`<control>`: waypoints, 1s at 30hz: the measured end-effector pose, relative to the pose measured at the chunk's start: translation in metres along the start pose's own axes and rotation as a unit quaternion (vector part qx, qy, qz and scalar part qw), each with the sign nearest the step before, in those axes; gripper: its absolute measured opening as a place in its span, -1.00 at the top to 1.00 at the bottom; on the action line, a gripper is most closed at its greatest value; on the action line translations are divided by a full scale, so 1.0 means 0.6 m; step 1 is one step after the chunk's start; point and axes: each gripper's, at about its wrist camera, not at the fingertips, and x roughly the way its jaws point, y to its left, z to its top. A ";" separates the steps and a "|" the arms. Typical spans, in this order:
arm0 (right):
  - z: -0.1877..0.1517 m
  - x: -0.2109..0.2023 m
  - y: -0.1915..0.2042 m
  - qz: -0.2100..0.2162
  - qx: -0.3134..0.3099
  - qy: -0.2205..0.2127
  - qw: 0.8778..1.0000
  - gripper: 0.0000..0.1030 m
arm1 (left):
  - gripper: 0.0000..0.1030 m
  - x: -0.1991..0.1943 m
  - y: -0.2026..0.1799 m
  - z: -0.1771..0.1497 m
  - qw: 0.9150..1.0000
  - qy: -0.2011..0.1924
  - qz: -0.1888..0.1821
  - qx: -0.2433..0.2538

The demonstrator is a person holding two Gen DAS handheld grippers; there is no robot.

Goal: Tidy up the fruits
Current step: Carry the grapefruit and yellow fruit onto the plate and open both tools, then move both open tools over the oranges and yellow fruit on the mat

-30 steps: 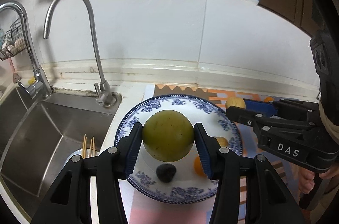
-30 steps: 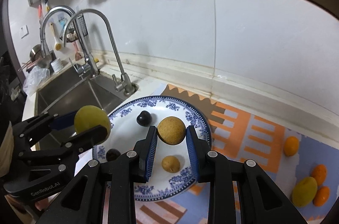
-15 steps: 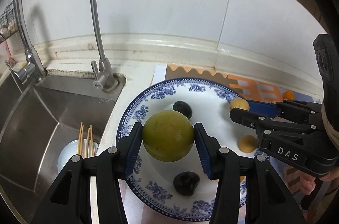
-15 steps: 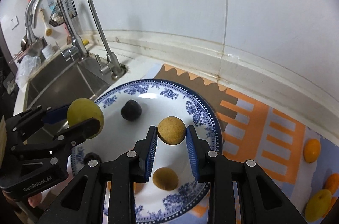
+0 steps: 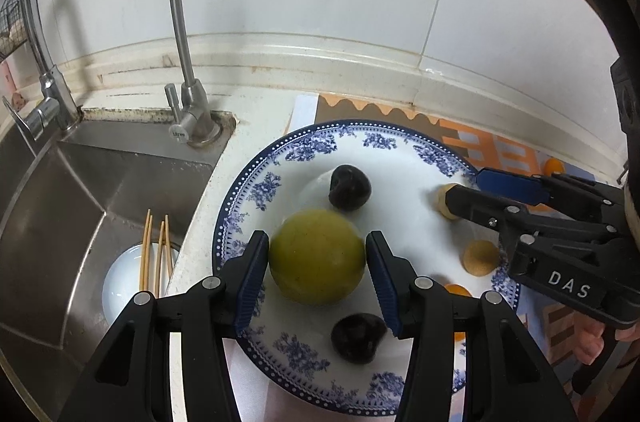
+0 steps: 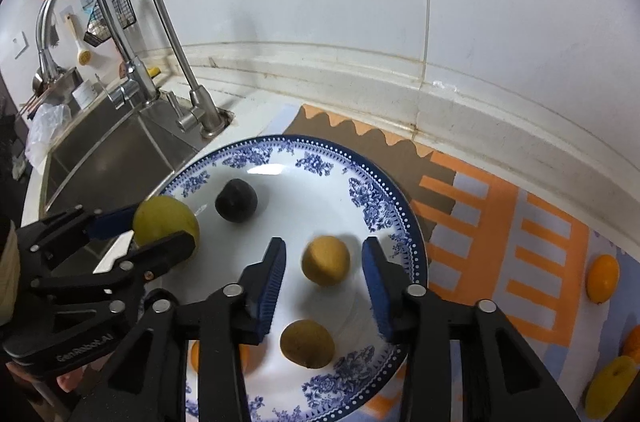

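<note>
1. Left gripper (image 5: 316, 262) is closed on the large yellow-green fruit (image 5: 317, 256), which is clamped at its widest girth between the two blue pads so that the round body cannot roll out.
2. Right gripper (image 6: 324, 268) is spread wide, and the tan round fruit (image 6: 325, 261) sits between its pads without being touched by either; the fruit appears to rest on the plate, so a release is judged to be complete.
3. The blue-and-white plate (image 6: 376, 206) is used as the collection point; it is set on the patterned mat (image 6: 500, 222) just beside the sink (image 5: 100, 190).
4. Two dark plums (image 5: 350, 187), a second tan fruit (image 6: 307, 343) and a partly hidden orange fruit are spaced apart on the plate.
5. The green fruit is held low over the plate's sink-side half, where bare surface is available.
6. Several orange and yellow fruits (image 6: 602, 278) are left on the mat, well apart from the plate, so the task is judged unfinished.
</note>
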 end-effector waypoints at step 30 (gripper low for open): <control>-0.091 -0.328 -0.033 -0.100 0.056 -0.152 0.982 -0.25 | -0.70 -0.241 -0.166 -0.022 0.982 -0.147 -0.051 0.103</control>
